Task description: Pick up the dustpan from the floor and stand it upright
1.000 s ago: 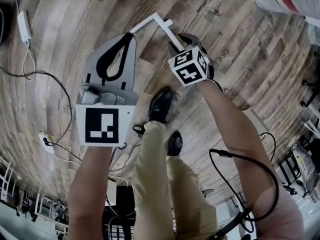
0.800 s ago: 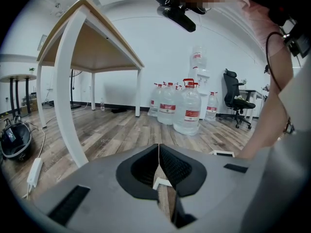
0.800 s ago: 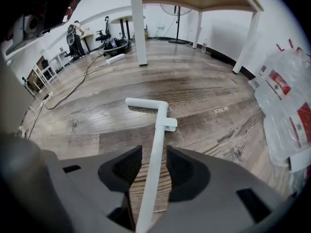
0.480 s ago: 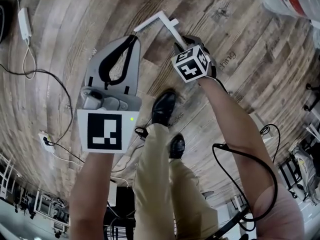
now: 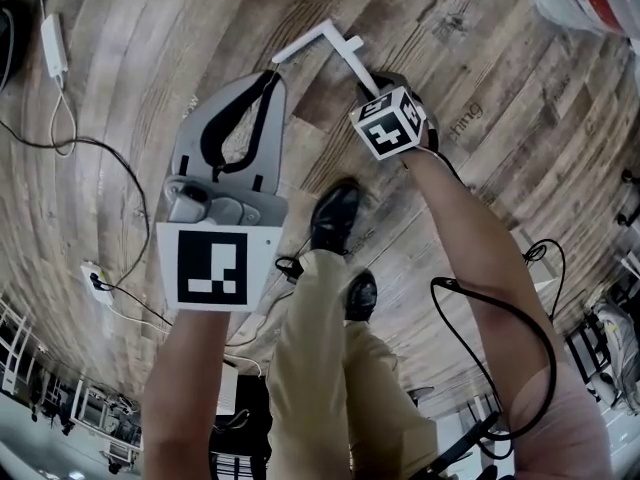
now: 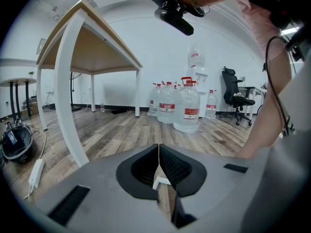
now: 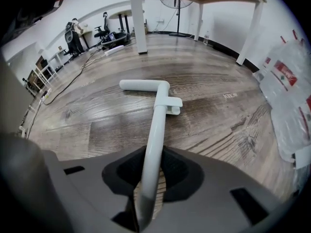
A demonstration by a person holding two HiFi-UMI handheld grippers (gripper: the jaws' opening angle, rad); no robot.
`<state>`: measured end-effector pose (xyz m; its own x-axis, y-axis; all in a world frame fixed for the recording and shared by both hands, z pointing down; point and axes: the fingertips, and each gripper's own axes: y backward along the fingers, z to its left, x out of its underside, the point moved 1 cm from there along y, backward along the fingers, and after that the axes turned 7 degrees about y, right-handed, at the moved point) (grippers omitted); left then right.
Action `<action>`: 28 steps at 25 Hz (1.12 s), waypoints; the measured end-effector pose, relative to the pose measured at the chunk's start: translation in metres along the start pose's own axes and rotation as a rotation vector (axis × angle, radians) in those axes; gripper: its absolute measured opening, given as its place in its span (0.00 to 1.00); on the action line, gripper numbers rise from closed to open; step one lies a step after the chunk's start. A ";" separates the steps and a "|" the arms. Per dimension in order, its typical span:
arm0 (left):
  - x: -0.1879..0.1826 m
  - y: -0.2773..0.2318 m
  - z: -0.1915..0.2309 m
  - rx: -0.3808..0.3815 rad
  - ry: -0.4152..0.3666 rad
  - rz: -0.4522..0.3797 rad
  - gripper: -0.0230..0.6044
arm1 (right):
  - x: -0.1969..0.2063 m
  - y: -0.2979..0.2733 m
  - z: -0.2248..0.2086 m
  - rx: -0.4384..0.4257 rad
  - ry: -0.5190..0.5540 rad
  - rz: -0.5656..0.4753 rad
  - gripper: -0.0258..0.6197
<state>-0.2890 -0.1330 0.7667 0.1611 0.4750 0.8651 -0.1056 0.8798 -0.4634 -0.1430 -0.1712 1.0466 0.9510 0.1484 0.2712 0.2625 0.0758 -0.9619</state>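
dustpan handle (image 7: 158, 115) sits clamped in right tool (image 7: 151, 171), a grip head view hides.

Office space — desk (image 6: 92, 52), swivel chair (image 6: 233, 93), water jugs (image 6: 187, 108)

the dustpan handle (image 5: 349, 59) sits between the jaws of the right gripper (image 5: 371, 82), with the left gripper (image 5: 271, 74) to its left.

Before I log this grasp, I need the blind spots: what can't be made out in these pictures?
Dustpan's pan: in no view. The white handle runs into the right claw in the right gripper view and under it in the head view.
Whether the left claw touches the handle's end: its shut jaws cover the spot in the left gripper view.
Water bottle labels: too small, left gripper view.
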 end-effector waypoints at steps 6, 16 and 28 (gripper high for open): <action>-0.030 0.020 -0.013 -0.036 0.000 -0.012 0.06 | -0.015 0.046 -0.006 0.021 -0.043 -0.049 0.16; -0.202 0.085 -0.074 -0.007 -0.016 -0.140 0.06 | -0.040 0.236 -0.053 0.168 -0.098 -0.181 0.16; -0.344 0.166 -0.200 0.144 -0.032 -0.242 0.06 | -0.007 0.449 -0.055 0.249 -0.205 -0.338 0.15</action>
<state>-0.1654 -0.1474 0.3539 0.1676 0.2487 0.9540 -0.2071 0.9550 -0.2126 -0.0231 -0.1927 0.6107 0.7607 0.2644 0.5928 0.4808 0.3841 -0.7882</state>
